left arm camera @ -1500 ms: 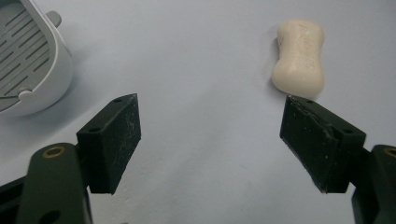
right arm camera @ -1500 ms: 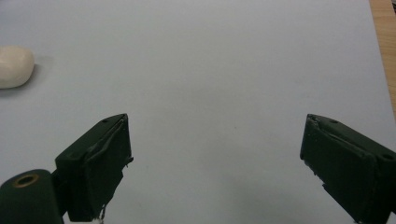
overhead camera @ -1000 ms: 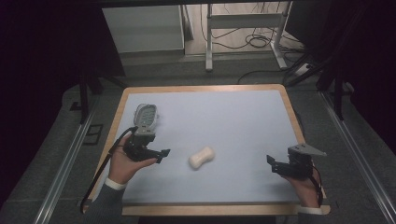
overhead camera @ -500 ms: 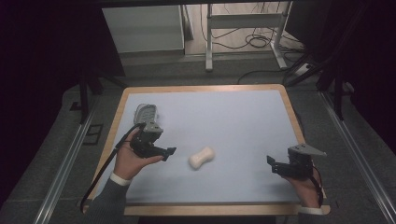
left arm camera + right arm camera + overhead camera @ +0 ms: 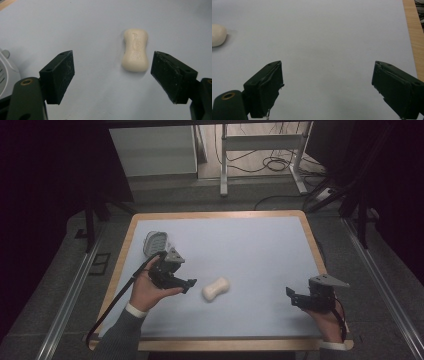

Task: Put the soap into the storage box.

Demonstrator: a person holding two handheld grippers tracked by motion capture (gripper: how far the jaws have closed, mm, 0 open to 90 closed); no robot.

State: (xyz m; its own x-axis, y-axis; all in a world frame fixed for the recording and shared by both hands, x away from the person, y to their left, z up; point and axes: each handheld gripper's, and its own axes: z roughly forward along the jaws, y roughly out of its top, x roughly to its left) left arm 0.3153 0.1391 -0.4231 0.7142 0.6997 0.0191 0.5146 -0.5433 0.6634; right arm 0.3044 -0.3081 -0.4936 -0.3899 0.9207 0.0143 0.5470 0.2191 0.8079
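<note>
**Left hand-held gripper lines up on the soap bar**

The step in hand looks like the approach to a grasp. The left hand-held gripper (image 5: pixel 189 283) hovers just beside the cream soap bar (image 5: pixel 216 289), which lies flat near the middle of the pale blue surface (image 5: pixel 260 250). In the left gripper view its jaws stand spread wide, empty, with the bar ahead between them and nearer the right-hand jaw. The next move likely calls for easing forward and down, then closing across the bar's narrow waist. The right hand-held gripper (image 5: pixel 296 297) rests well apart near the surface's edge, jaws also spread, holding nothing. A white soap dish (image 5: pixel 155 241) sits behind the left hand.
</note>
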